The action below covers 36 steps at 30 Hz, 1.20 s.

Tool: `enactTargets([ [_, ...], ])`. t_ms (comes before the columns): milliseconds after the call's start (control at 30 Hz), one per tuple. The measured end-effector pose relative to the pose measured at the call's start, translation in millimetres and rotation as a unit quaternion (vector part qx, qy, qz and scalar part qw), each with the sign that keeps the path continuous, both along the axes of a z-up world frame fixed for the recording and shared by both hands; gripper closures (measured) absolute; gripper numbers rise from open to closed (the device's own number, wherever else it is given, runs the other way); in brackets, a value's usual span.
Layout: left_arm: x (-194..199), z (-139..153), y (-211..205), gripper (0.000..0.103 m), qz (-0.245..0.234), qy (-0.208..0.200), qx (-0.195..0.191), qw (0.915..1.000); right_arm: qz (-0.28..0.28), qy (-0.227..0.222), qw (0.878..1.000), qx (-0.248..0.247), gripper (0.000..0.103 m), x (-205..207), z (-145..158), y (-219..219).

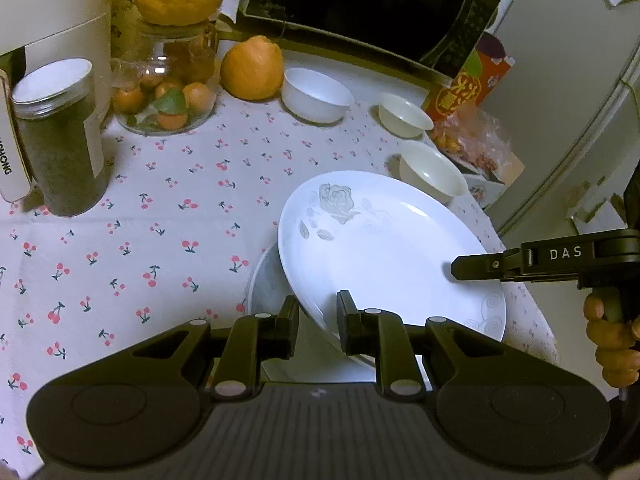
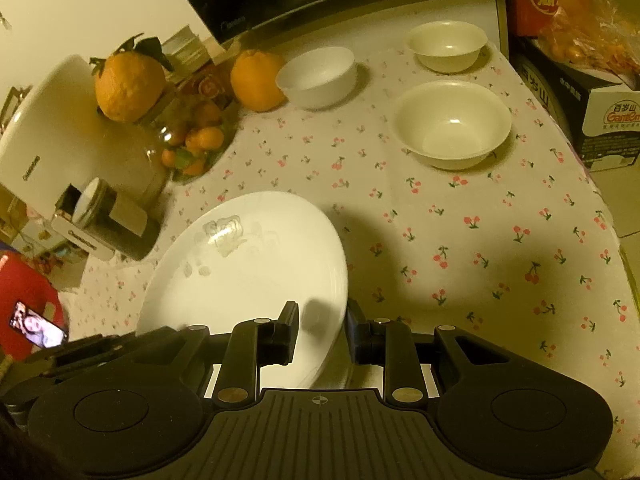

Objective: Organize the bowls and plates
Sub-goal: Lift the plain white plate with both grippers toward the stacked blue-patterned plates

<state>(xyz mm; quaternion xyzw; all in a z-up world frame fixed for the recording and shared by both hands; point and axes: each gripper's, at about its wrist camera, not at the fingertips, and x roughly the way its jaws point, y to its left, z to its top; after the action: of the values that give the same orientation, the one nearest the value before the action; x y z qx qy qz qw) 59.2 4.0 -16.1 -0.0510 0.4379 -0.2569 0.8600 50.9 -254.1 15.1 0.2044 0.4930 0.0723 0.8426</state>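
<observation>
A white plate [image 1: 384, 248] with a grey rose print hangs tilted over the cherry-print tablecloth [image 1: 160, 208]. My left gripper [image 1: 319, 308] is shut on its near rim. My right gripper [image 2: 322, 314] is shut on the opposite rim of the same plate [image 2: 248, 272], and it shows side-on in the left wrist view as the right gripper [image 1: 472, 268]. The edge of a second plate [image 1: 262, 280] lies on the cloth under the held one. Three white bowls stand further back: one bowl [image 2: 318, 76] beside an orange, a small bowl [image 2: 448, 46] and a wider bowl [image 2: 452, 124].
A glass jar of small oranges [image 1: 168, 92], a large orange [image 1: 252, 68], a lidded tin [image 1: 60, 136] and a white appliance [image 1: 52, 4] crowd the left. A black microwave [image 1: 360, 8] fills the back. Boxes [image 2: 608, 120] stand at the right, where the table edge [image 2: 616, 240] falls away.
</observation>
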Motion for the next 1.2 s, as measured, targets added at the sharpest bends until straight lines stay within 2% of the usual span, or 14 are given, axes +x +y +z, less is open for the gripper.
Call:
enactTargets([
  [333,-3,-7,-7,0.086,-0.015,0.011,0.021,0.9996,0.014,0.016,1.0,-0.013,0.078,-4,-12,-2],
  [733,-9,-14,-15,0.085,-0.023,0.037,0.077,0.9961,0.048,0.013,0.997,-0.061,0.078,-7,-12,13],
  [933,-12,-10,-17,0.085,-0.03,0.03,0.093,0.9948,0.058,0.005,0.994,-0.09,0.079,-7,-12,20],
  [1200,-15,-7,-19,0.085,-0.038,0.017,0.112,0.9929,0.064,0.003,0.991,-0.114,0.087,-8,-14,23],
])
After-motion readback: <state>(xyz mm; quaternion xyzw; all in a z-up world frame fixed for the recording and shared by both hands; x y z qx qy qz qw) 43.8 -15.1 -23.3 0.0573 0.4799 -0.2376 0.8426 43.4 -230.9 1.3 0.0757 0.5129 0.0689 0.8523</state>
